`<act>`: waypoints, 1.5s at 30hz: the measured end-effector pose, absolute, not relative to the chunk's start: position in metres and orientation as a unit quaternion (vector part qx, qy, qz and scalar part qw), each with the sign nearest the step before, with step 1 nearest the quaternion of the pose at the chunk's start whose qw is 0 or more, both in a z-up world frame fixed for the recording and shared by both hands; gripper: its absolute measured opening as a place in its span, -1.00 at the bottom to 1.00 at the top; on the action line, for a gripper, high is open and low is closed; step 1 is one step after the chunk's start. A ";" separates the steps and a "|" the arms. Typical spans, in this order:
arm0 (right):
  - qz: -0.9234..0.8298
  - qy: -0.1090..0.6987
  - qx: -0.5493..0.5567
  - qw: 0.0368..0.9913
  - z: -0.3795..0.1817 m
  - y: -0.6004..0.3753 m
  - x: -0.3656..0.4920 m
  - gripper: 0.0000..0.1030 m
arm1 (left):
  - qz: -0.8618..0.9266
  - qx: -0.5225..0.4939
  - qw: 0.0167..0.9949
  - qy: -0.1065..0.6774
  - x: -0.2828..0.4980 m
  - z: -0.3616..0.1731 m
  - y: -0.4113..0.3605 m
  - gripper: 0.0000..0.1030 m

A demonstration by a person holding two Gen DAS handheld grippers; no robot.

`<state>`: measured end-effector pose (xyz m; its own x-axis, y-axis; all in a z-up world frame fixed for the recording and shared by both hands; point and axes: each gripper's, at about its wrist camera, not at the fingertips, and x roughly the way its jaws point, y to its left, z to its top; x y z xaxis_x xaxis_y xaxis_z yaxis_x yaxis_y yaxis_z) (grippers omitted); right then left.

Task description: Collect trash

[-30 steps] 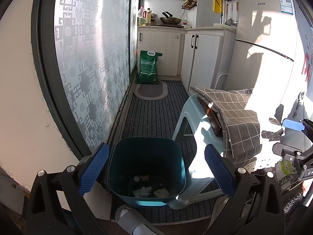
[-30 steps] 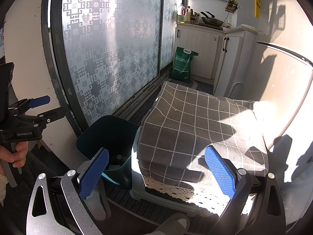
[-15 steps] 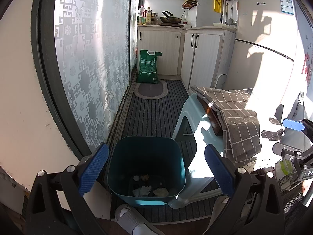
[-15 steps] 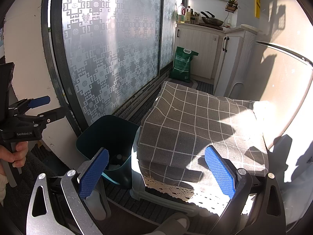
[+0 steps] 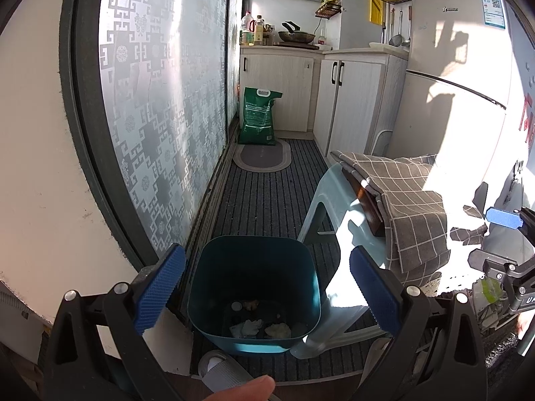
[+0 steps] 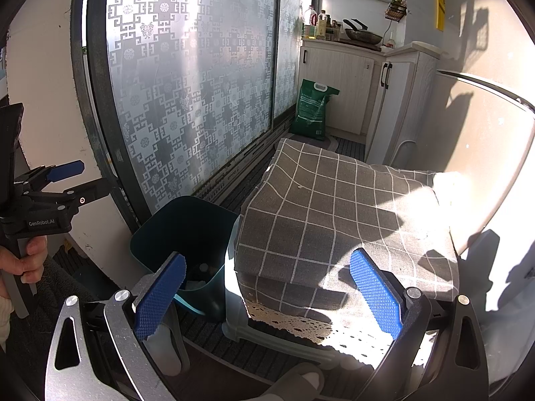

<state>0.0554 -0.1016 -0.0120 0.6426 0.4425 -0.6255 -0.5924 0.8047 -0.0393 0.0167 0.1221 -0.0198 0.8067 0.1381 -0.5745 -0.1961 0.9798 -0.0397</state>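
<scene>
A teal trash bin [image 5: 254, 267] stands on the striped floor mat, with white crumpled scraps [image 5: 260, 327] lying at its bottom. My left gripper [image 5: 264, 290] hovers just above and in front of the bin, open, nothing between its blue pads. In the right wrist view the same bin [image 6: 187, 230] sits left of a stool. My right gripper [image 6: 267, 297] is open and empty over the front edge of the grey checked cloth [image 6: 344, 214]. The left gripper [image 6: 63, 180] shows at the far left, held by a hand [image 6: 23, 260].
A pale plastic stool [image 5: 337, 234] draped with the checked cloth [image 5: 411, 207] stands right of the bin. A frosted sliding door [image 5: 160, 107] runs along the left. A green bag [image 5: 259, 117], cabinets [image 5: 351, 97] and a fridge [image 5: 461, 77] lie beyond. A slippered foot [image 5: 220, 367] is near the bin.
</scene>
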 end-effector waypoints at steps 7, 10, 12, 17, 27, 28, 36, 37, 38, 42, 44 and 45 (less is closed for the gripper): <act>0.288 0.309 -0.121 0.898 -0.011 -0.101 0.055 0.93 | 0.088 -0.048 0.949 0.300 0.017 -0.021 0.120 0.94; 0.288 0.309 -0.122 0.898 -0.011 -0.101 0.055 0.93 | 0.088 -0.048 0.948 0.301 0.018 -0.021 0.119 0.94; 0.288 0.310 -0.122 0.898 -0.012 -0.102 0.055 0.93 | 0.088 -0.048 0.948 0.300 0.018 -0.021 0.119 0.94; 0.288 0.310 -0.121 0.898 -0.013 -0.103 0.056 0.93 | 0.089 -0.048 0.948 0.301 0.018 -0.021 0.119 0.94; 0.288 0.310 -0.122 0.898 -0.014 -0.105 0.055 0.93 | 0.089 -0.048 0.948 0.301 0.018 -0.021 0.120 0.94; 0.288 0.310 -0.122 0.898 -0.013 -0.104 0.056 0.93 | 0.089 -0.048 0.948 0.301 0.018 -0.021 0.120 0.94; 0.288 0.310 -0.122 0.898 -0.013 -0.104 0.056 0.93 | 0.089 -0.048 0.948 0.301 0.018 -0.021 0.119 0.94; 0.288 0.310 -0.122 0.898 -0.013 -0.103 0.056 0.93 | 0.089 -0.048 0.948 0.301 0.018 -0.021 0.119 0.94; 0.288 0.310 -0.122 0.898 -0.013 -0.104 0.056 0.93 | 0.089 -0.048 0.948 0.301 0.018 -0.021 0.119 0.94; 0.288 0.310 -0.122 0.898 -0.013 -0.104 0.056 0.93 | 0.089 -0.048 0.948 0.301 0.018 -0.021 0.120 0.94; 0.288 0.310 -0.122 0.898 -0.013 -0.103 0.056 0.93 | 0.089 -0.047 0.948 0.301 0.018 -0.021 0.120 0.94; 0.288 0.310 -0.122 0.898 -0.012 -0.103 0.056 0.93 | 0.090 -0.048 0.948 0.301 0.018 -0.021 0.120 0.94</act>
<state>0.0556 -0.1030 -0.0125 0.6417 0.4415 -0.6271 -0.5933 0.8039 -0.0412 0.0183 0.1196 -0.0209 0.8029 0.1412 -0.5792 -0.1984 0.9795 -0.0362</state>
